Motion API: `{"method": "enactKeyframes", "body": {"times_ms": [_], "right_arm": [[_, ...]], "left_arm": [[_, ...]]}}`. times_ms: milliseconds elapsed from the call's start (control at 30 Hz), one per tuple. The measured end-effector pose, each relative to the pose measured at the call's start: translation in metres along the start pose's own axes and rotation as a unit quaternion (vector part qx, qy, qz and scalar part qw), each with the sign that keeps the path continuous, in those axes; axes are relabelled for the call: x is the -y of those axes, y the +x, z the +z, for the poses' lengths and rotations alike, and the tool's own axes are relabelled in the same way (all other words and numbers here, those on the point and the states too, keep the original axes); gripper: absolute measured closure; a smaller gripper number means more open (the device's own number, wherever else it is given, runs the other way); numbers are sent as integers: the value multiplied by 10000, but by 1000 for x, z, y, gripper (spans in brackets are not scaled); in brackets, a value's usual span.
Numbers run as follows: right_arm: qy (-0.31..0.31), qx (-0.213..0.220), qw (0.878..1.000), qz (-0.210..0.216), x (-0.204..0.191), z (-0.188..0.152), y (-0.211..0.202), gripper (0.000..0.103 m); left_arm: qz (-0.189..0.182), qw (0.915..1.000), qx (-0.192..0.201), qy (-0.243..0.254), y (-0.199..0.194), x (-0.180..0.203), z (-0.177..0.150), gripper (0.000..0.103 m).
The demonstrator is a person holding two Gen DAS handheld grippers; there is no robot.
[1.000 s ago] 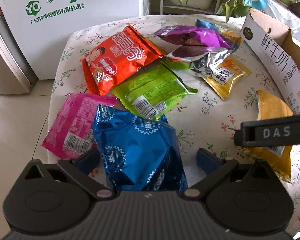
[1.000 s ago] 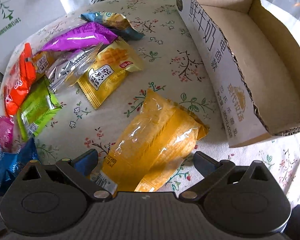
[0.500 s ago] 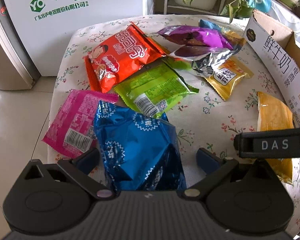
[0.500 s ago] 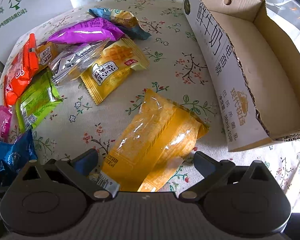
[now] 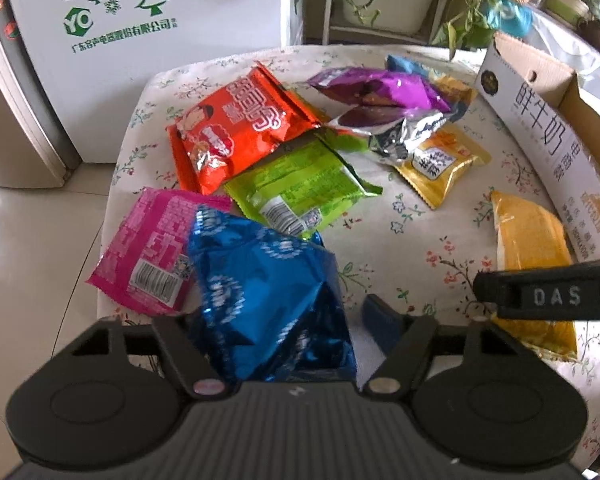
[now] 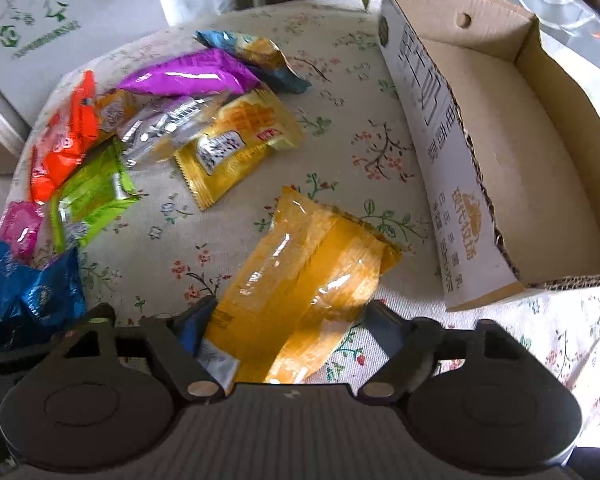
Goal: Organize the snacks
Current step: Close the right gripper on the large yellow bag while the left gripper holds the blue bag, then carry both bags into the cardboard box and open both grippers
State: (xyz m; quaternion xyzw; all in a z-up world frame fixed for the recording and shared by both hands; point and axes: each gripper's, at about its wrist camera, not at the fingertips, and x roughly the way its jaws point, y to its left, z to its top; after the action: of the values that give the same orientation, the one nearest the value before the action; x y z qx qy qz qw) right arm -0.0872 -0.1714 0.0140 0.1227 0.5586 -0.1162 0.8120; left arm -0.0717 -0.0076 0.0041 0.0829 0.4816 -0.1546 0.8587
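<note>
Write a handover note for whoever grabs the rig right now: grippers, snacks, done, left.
Left gripper: jaws just closing around the blue pack; grip not confirmed.
Right gripper: jaws just closing around the orange pack; one finger touching, grip not confirmed.
Both packs lie on the table.
Box at the right: empty.
Pink, green, red, purple, silver and yellow packs lie loose in the pile.
Done: nothing boxed.
Left: finish both grips, probably drop them in the box, then the pile.

Bare desk [image 6: 236, 216] ahead of right jaws; open cardboard box [image 6: 512, 184] w/ tall wall blocks their right. Ahead-left of left jaws, green packet [image 5: 300, 192] & pink packet [image 5: 152, 248] crowd.
</note>
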Motion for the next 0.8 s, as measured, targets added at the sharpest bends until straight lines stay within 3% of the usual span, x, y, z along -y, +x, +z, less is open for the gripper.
{"method": "enactKeyframes", "body": {"times_ms": [33,133,400,800], "right_arm": [[-2,18,10000,76,2,-1,-2,26],[-25,80,9996,281,8,-4,-6,32],[-95,139,9959,883,22,-11,-17,44],[-619,588,9883,1266,8,-12,-38,45]], "left_arm": [[16,10000,26,-34,-1,-1,0,43],[-69,9998,65,-176,-5,-4,-2,50],[-146,9985,353,-382,-19,-8,-10,53],[-157,9945,608,-834,-48,-12,-23,53]]}}
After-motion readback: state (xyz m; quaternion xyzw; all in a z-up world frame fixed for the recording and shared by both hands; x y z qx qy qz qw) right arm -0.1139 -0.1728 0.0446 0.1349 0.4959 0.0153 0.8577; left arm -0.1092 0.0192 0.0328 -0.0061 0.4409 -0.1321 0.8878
